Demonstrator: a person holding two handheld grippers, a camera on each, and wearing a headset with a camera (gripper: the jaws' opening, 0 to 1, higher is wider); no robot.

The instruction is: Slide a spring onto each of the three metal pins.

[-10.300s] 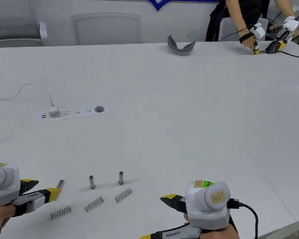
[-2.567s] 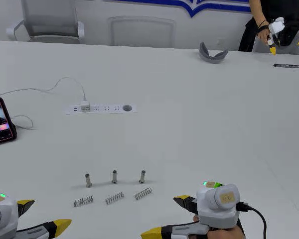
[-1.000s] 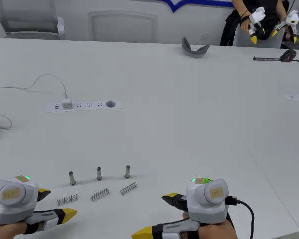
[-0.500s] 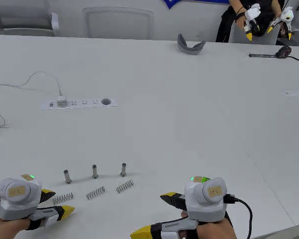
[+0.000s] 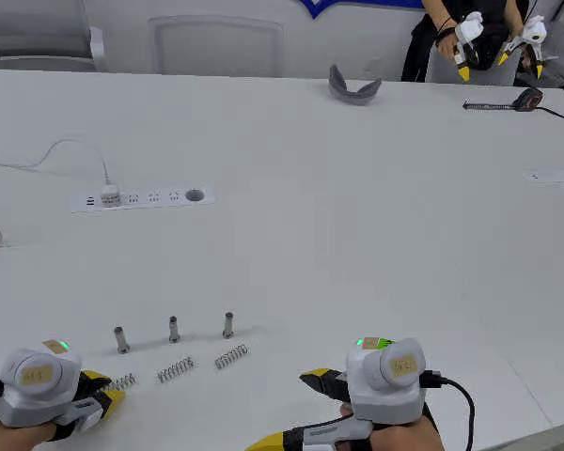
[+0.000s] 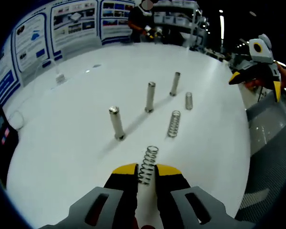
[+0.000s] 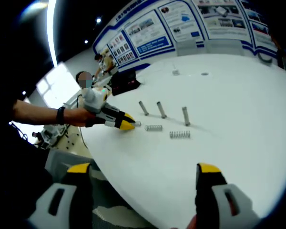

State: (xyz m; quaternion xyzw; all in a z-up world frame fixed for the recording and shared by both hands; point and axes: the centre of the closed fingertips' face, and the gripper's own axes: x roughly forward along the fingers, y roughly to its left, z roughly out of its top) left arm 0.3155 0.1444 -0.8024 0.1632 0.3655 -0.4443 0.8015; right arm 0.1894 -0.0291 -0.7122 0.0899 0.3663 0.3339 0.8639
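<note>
Evidently the first threading is only starting: the left hand-held gripper (image 6: 148, 168) has its jaws drawn in around the near end of the leftmost spring (image 6: 149, 158), seemingly pinching it where it lies on the worktop (image 5: 357, 235), at 6 o'clock from the leftmost pin (image 6: 116, 122). The right hand-held gripper (image 7: 143, 171) hovers spread wide and empty, off at 4 o'clock from the row. I count three pins, with the middle pin (image 5: 173, 328) and rightmost pin (image 5: 227, 324), all upright and bare. There are three springs too, the middle spring (image 5: 176, 368) and rightmost spring (image 5: 231, 356) lying flat near their pins. Next, I'd judge, the pinched spring needs lifting, turning upright over its pin's tip, and lowering.
</note>
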